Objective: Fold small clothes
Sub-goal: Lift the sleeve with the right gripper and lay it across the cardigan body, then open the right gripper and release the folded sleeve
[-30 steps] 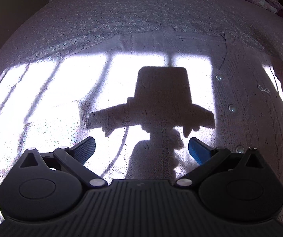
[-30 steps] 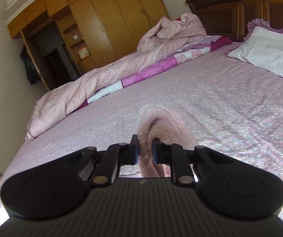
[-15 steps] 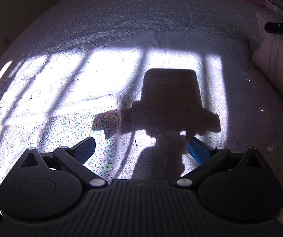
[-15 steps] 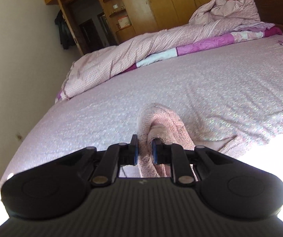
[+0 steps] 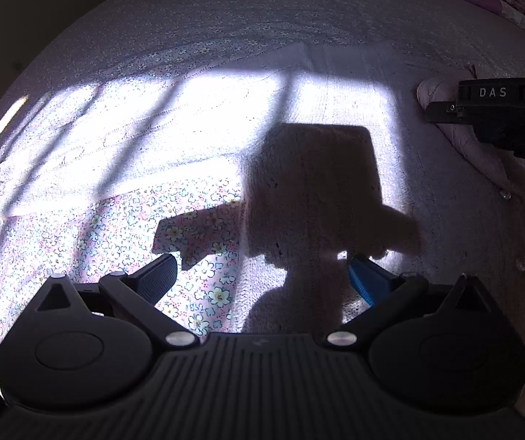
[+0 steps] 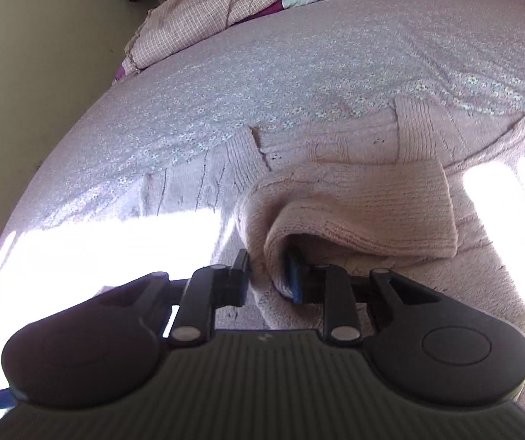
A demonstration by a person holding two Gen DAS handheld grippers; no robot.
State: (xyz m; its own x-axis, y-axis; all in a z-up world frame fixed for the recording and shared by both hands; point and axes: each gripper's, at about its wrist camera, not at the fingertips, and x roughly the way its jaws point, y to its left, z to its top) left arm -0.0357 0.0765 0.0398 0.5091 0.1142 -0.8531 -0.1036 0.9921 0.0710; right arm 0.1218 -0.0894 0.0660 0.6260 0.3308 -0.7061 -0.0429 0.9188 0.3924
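A pink knit cardigan [image 6: 321,150] with clear buttons [image 5: 505,194] lies spread flat on the flowered bedsheet [image 5: 90,242]. Its sleeve [image 6: 357,212] is doubled over onto the body. The sleeve's fold sits between the fingers of my right gripper [image 6: 267,275], whose jaws are opening and no longer pinch the knit. In the left wrist view that sleeve [image 5: 442,91] shows at the far right beside the right tool's black housing. My left gripper [image 5: 262,262] hovers open over the cardigan's side edge, with nothing between its fingers. Its own shadow falls across the knit.
A rumpled pink checked duvet [image 6: 225,3] with a purple and pale blue band is piled along the far side of the bed. The cardigan's other sleeve [image 5: 42,187] stretches out to the left. A wall [image 6: 42,55] borders the bed's left edge. Hard sunlight washes out part of the fabric.
My right gripper came down and tilted toward the bed, laying the held sleeve over the cardigan body, and its jaws have widened. The left gripper drifted sideways, so flowered sheet now shows under it.
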